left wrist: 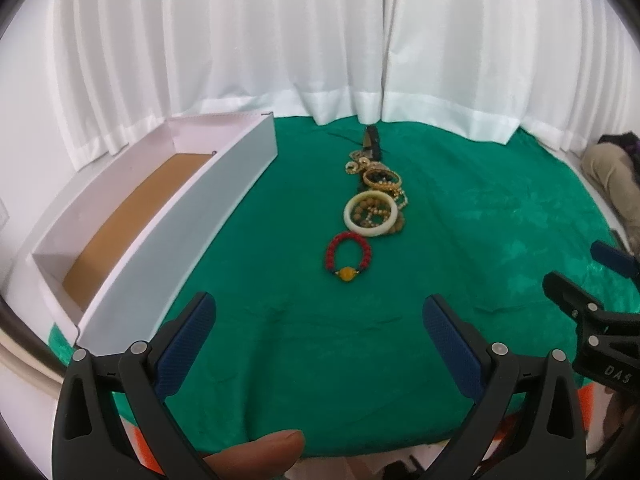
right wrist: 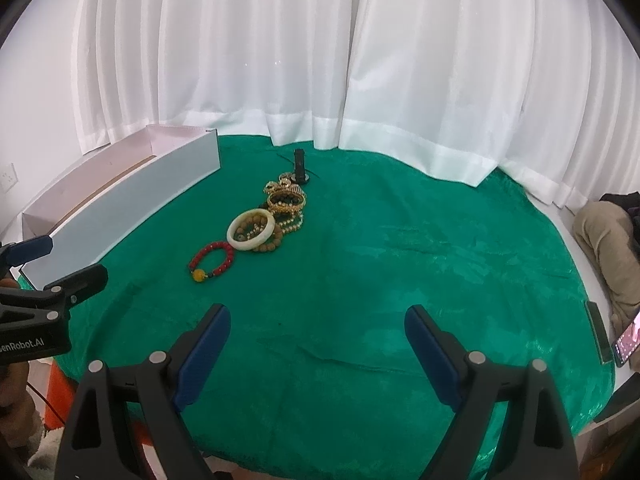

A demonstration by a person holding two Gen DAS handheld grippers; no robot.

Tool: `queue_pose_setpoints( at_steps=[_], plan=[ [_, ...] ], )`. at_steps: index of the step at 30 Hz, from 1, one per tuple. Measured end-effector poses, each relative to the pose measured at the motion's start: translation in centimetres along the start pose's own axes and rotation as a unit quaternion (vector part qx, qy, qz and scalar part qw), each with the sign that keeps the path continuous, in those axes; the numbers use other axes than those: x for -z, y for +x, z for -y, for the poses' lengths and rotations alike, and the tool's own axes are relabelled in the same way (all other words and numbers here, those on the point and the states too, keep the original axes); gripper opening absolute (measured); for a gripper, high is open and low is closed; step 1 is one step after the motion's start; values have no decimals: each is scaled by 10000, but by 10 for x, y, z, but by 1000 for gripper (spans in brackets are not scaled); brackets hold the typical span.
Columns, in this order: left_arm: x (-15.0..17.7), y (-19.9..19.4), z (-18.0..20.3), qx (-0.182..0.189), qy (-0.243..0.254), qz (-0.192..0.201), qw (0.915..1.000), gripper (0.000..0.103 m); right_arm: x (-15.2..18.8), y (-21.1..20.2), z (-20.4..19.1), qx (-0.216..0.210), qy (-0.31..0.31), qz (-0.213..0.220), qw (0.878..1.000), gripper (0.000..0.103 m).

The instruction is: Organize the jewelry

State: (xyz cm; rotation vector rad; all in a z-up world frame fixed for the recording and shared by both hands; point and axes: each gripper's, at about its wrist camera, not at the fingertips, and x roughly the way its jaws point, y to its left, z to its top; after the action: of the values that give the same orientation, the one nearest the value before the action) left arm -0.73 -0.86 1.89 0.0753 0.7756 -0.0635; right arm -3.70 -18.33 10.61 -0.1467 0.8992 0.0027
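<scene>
A line of jewelry lies on the green cloth (left wrist: 460, 248). Nearest is a red bead bracelet (left wrist: 347, 257) (right wrist: 212, 261) with a yellow bead, then a cream bangle (left wrist: 371, 215) (right wrist: 251, 228) over brown and pearl beads, then gold bangles (left wrist: 382, 179) (right wrist: 286, 199) and a dark object (left wrist: 371, 140) (right wrist: 299, 165) at the far end. A white open box (left wrist: 176, 236) (right wrist: 120, 216) with a brown floor stands to the left. My left gripper (left wrist: 320, 320) is open, short of the red bracelet. My right gripper (right wrist: 318, 330) is open over bare cloth, right of the bracelet.
White curtains (left wrist: 320, 48) hang behind the table. A person's leg in tan fabric (right wrist: 604, 236) rests at the right edge, with a phone (right wrist: 630, 340) lit below it. A thumb (left wrist: 260, 454) shows under my left gripper.
</scene>
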Motion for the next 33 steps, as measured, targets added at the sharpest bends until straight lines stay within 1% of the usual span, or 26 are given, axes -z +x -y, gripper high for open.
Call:
queue_pose_setpoints(
  at_steps=[5,9,14,28,33],
  plan=[
    [2,4,4,162,127,-156,9997,103,2,0,-1,-4,-2,-10,10000,91],
    [4,5,7,330,133,-214,9991,103,2,0,-3,9,6,9,10000,91],
    [6,2,11,301,256,-169,9991,103,2,0,-4,-3,6,-16,10000,91],
    [7,9,8,354,198,-348,9986,103,2,-2,-5,-4,26,-41,10000,91],
    [11,11,7,321,202,-374,9986,103,1,-2,-5,-5,25,-42,10000,91]
  ],
)
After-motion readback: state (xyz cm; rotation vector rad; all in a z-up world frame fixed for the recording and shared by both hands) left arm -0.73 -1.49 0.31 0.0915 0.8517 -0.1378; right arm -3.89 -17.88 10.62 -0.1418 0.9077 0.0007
